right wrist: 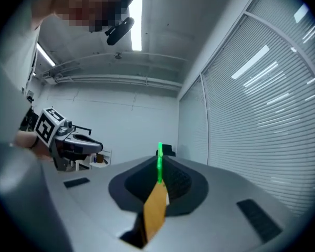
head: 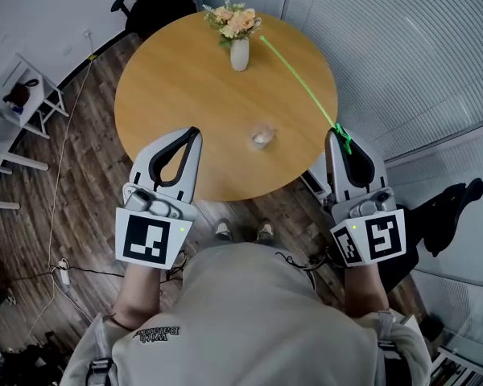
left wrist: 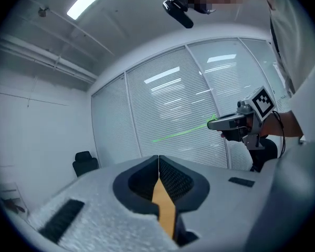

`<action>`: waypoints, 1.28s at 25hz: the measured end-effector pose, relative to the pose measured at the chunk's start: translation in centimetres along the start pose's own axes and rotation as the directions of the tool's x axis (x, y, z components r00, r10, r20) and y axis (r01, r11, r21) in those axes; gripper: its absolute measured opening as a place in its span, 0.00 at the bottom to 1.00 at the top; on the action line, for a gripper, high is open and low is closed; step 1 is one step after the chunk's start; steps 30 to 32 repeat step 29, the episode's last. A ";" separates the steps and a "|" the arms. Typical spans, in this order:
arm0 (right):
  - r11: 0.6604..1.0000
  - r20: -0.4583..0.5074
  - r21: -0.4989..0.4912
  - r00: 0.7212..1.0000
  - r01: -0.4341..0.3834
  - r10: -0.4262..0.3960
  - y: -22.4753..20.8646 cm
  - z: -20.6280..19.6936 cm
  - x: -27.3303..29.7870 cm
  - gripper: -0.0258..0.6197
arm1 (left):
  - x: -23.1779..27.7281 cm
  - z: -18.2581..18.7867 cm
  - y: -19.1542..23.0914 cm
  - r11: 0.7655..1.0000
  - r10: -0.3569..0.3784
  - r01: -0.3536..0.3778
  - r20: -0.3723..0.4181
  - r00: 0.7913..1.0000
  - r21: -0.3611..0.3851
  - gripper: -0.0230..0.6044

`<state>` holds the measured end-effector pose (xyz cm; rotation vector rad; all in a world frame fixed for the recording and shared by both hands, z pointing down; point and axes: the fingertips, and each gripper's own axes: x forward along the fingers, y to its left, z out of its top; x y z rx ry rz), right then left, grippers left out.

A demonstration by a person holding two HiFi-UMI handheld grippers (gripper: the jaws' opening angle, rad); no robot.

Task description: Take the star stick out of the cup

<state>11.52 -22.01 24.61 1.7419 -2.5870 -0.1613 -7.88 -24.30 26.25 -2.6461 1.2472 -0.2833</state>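
Observation:
A thin green star stick [head: 299,83] is pinched at its near end by my right gripper [head: 336,133], which is shut on it. The stick slants up and left over the round wooden table [head: 169,79] toward the flower vase [head: 239,53], clear of the cup. The small clear glass cup [head: 262,137] stands near the table's front edge between the grippers, with nothing in it. My left gripper [head: 195,132] hovers shut and holds nothing. In the right gripper view, the stick [right wrist: 159,164] rises between the closed jaws. The left gripper view shows the stick [left wrist: 181,133] held by the right gripper [left wrist: 210,124].
A black office chair [head: 447,211] stands at the right beside the blind-covered glass wall [head: 402,47]. White shelving [head: 28,103] and a floor cable [head: 60,191] lie at the left. Another black chair [head: 145,2] sits behind the table.

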 end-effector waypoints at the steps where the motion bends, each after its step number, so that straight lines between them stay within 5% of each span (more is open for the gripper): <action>1: 1.000 -0.007 0.012 1.000 -0.004 0.004 0.0 -0.4 0.0 0.10 | 0.1 -0.4 -0.1 1.000 0.004 -0.004 -0.005 1.000 -0.002 0.08; 8: 0.999 -0.030 0.039 0.999 -0.019 0.021 0.2 -1.4 0.2 0.10 | 0.0 -1.4 -0.3 0.999 0.005 -0.006 -0.014 1.000 -0.052 0.08; 32: 0.999 -0.070 0.014 0.997 -0.041 0.041 1.1 -2.3 0.8 0.10 | 0.5 -1.8 -0.3 0.999 -0.008 0.007 -0.023 1.000 -0.041 0.08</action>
